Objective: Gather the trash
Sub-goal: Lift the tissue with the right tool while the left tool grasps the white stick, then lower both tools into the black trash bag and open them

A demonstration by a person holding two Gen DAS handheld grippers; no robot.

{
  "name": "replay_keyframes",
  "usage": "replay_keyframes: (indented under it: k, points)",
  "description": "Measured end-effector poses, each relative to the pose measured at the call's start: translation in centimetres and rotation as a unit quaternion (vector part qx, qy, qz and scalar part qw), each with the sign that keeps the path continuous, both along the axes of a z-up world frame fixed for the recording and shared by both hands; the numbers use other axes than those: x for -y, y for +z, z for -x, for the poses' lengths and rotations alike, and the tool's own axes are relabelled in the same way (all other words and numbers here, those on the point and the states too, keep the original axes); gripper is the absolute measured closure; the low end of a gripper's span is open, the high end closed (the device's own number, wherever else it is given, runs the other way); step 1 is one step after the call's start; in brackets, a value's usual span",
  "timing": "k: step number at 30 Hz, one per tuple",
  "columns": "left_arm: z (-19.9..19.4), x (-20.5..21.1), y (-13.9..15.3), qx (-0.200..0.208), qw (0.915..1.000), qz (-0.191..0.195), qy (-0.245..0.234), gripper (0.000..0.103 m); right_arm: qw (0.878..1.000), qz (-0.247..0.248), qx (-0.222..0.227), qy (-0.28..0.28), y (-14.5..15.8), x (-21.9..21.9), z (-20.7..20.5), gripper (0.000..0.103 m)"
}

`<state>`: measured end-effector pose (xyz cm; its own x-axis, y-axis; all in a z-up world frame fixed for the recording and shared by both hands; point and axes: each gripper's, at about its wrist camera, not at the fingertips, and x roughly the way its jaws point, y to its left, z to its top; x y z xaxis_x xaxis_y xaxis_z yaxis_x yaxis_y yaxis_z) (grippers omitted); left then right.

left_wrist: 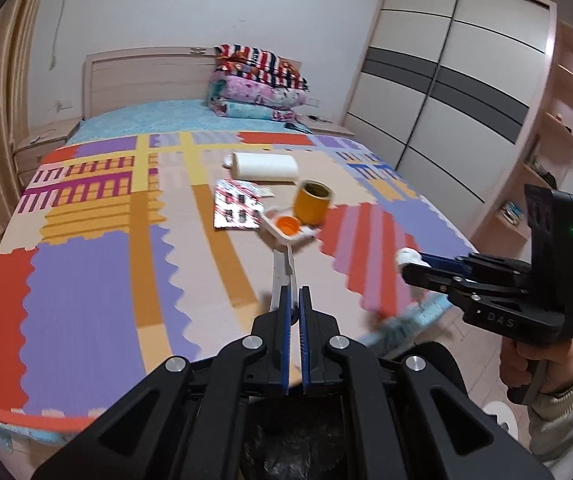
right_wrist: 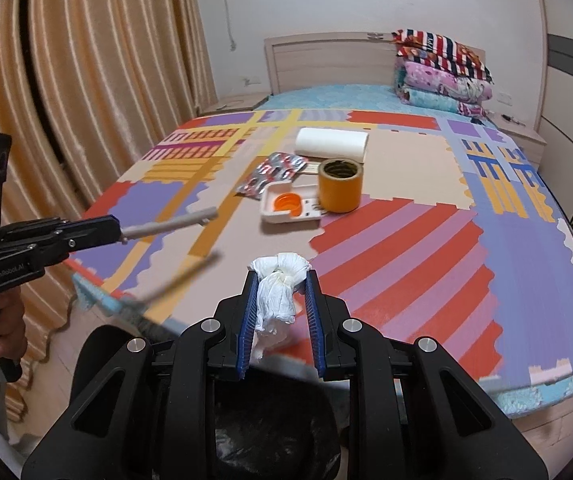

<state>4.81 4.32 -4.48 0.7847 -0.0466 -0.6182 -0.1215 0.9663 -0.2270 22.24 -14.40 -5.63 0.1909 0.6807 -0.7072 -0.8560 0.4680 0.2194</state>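
while the left gripper (left_wrist: 294, 312) pinches a thin grey stick (left_wrist: 282, 272) and the right gripper (right_wrist: 280, 304) clamps a crumpled white tissue (right_wrist: 278, 292), both above a black-lined bin (right_wrist: 270, 440), the silver blister pack (right_wrist: 274, 174) and white tray (right_wrist: 290, 208) remain on the bed (right_wrist: 406, 240).

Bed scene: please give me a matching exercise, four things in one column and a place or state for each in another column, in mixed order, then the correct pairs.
Things:
1. crumpled white tissue
2. grey stick
3. orange tape roll
4. orange cap

Places or states:
a. lies in the white tray
b. gripped by the right gripper
c. stands upright on the bed, beside the tray
d. gripped by the left gripper

Pairs: 1-b, 2-d, 3-c, 4-a
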Motion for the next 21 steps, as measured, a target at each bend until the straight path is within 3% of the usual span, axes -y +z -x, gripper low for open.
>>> replay_keyframes:
  k: [12, 21]
  points:
    - [4.1, 5.1, 0.5, 0.012, 0.9977, -0.010, -0.065, 0.099, 1.000, 0.014, -0.018, 0.018, -0.3, 2.8, 3.1, 0.079]
    - [5.2, 6.8, -3.0, -0.048, 0.9948, -0.002, -0.090, 0.099, 0.996, 0.051, -0.061, 0.050, -4.3, 3.1, 6.3, 0.079]
